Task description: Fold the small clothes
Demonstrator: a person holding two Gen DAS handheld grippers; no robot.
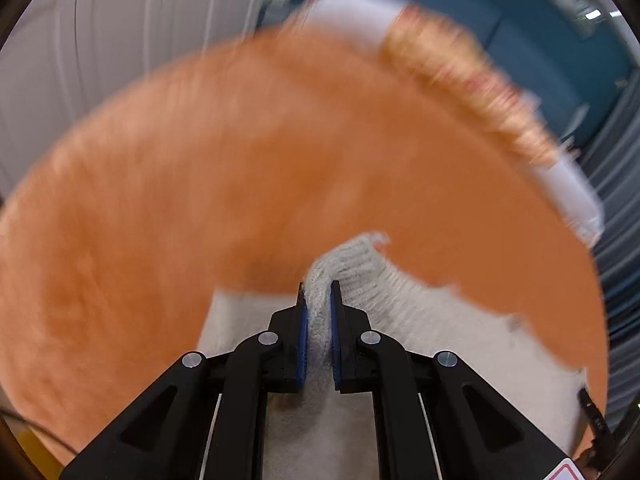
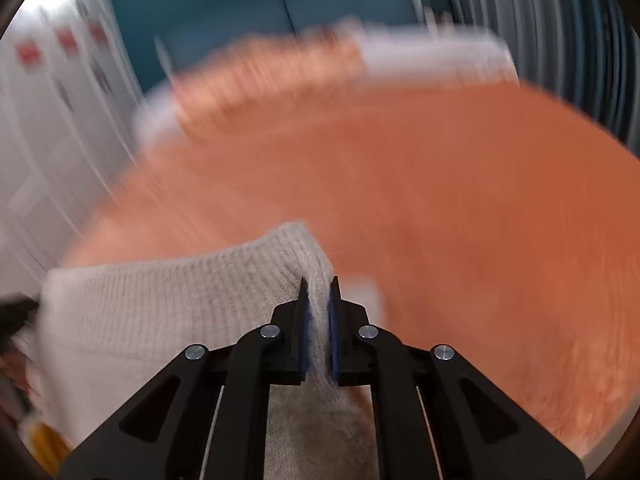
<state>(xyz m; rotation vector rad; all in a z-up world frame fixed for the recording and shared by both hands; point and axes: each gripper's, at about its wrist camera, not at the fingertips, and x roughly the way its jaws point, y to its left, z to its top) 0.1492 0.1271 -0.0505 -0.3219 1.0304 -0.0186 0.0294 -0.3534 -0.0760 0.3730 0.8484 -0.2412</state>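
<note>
While pinched: knit garment, axis unclear.

An orange round table fills the middle; behind its far edge stands a teal wall; white panelled doors stand left, grey ribbed surfaces right; all blurred.

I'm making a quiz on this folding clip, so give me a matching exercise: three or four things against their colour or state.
Things:
1. knit garment
2. table surface
3. left gripper
4. wall panels

Colour or state:
A. orange
B. teal
C. cream, ribbed
D. shut on a pinched fold

Pairs: 1-C, 2-A, 3-D, 4-B
</note>
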